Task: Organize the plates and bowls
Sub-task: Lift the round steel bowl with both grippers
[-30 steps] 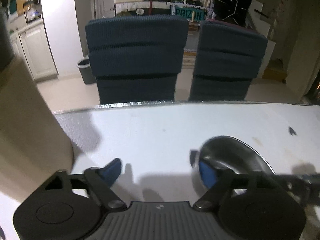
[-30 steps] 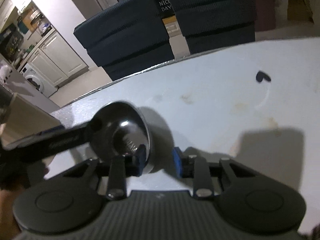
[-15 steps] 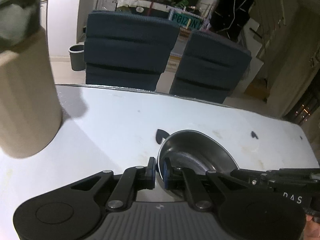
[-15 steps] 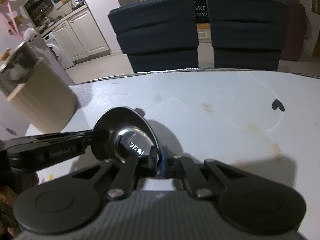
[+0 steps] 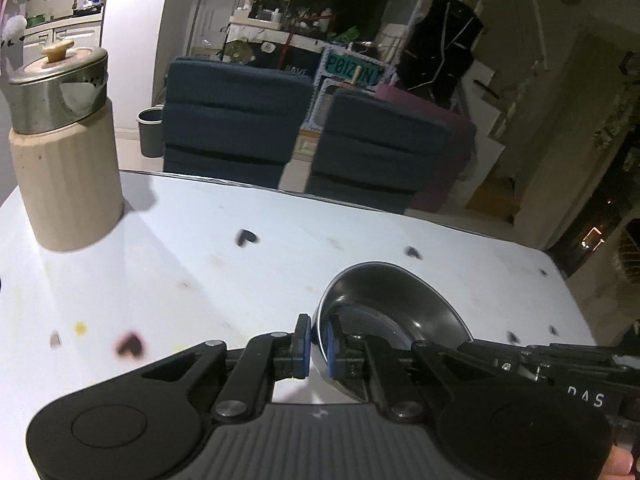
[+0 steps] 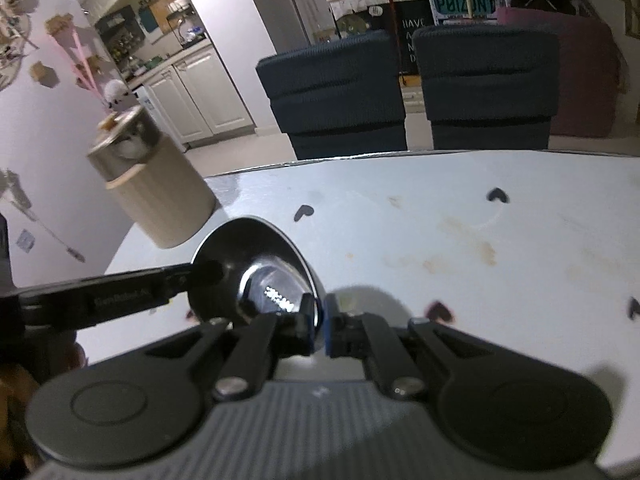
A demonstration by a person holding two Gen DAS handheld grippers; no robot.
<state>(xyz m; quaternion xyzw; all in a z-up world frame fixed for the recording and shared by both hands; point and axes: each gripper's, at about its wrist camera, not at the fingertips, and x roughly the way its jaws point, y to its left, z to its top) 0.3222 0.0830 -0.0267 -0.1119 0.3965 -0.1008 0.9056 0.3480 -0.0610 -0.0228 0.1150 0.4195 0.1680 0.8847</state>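
Observation:
A shiny steel bowl (image 5: 394, 308) hangs above the white table (image 5: 208, 264), held by both grippers at once. My left gripper (image 5: 317, 347) is shut on the bowl's near-left rim, one pad inside and one outside. In the right wrist view the same bowl (image 6: 256, 268) shows its bright bottom, and my right gripper (image 6: 319, 330) is shut on its near-right rim. The left gripper's black arm (image 6: 120, 296) reaches in from the left onto the bowl's far side. The right gripper's arm (image 5: 552, 364) crosses the lower right of the left wrist view.
A beige ribbed canister (image 5: 68, 184) with a steel lid stands at the table's far left, also the canister (image 6: 160, 196) in the right wrist view. Two dark blue chairs (image 5: 236, 120) stand behind the table's far edge. Small dark heart marks (image 6: 497, 195) dot the tabletop.
Both grippers went from open around the bowl's rim to shut on it. The bowl has risen off the table with both hands, and the view now takes in more tabletop and the canister.

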